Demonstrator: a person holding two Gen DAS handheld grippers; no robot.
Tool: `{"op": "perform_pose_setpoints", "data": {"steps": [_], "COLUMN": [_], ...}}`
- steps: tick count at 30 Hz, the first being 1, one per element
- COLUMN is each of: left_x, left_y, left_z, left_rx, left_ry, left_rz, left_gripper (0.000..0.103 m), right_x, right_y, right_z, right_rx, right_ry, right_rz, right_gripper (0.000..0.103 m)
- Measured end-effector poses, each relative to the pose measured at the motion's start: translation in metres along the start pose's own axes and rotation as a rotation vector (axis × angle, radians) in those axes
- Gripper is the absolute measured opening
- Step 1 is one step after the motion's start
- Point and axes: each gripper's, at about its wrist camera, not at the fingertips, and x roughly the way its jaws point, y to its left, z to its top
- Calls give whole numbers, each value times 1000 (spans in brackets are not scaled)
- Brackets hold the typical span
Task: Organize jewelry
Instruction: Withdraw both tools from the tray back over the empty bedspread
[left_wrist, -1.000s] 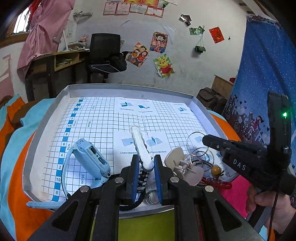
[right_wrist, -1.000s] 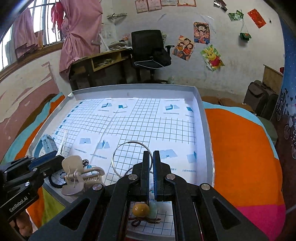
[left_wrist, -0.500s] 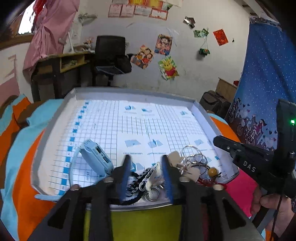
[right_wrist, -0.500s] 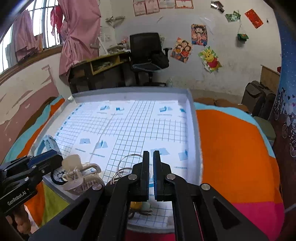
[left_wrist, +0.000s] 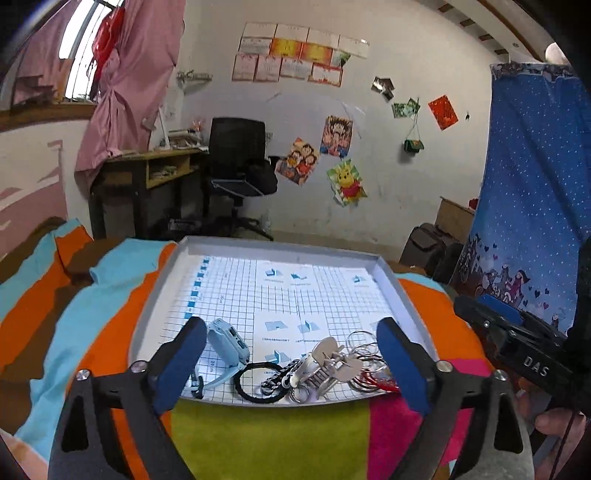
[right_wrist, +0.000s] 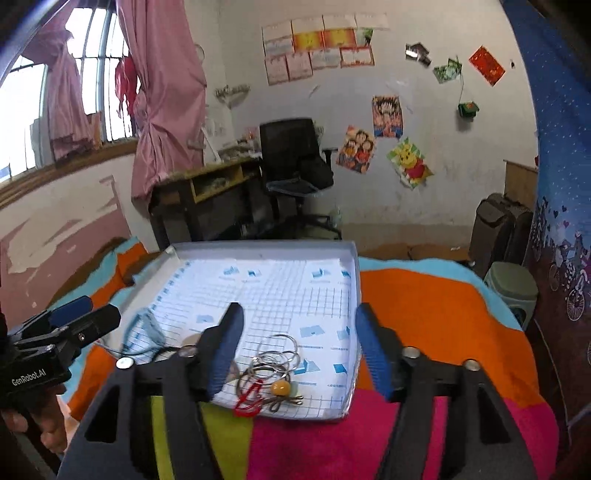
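Behind right fingers (right_wrist: 225, 347), blurred watch (right_wrist: 146, 326).

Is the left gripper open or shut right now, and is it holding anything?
Open and empty. The left gripper has its blue pads spread wide, with the jewelry pile lying on the tray between them, ungripped.

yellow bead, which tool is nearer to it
Right. The yellow bead lies between the right tool's open fingers, just ahead. The left tool is open over the watch side, bead off to its right.

Bright window (right_wrist: 74, 92) daylight, fisheye-warped edges — slight blur
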Motion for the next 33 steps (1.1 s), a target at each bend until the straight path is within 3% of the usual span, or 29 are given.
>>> {"op": "perform_pose_setpoints", "data": {"steps": [6,13,21,33], "left_x": [-52,-105,-168,-236], "left_y": [0,6,13,25], "left_z": [0,-8,-31,-72], "left_rx": [18,3,10,20], "left_ry": [-70,-133,-192,-178], "left_rz": [10,10,28,52], "left_gripper": [103,103,103,103], "right_x": [-53,-111,-185,-264], "right_y": [8,28,52,64], "right_z": [-3,-7,-18,-62], "right_rx": [-2,-51,-81,-57], "right_ry": [-55,-97,-158,-217], "right_rz": [27,21,44,66], "right_gripper": [88,97,98,102]}}
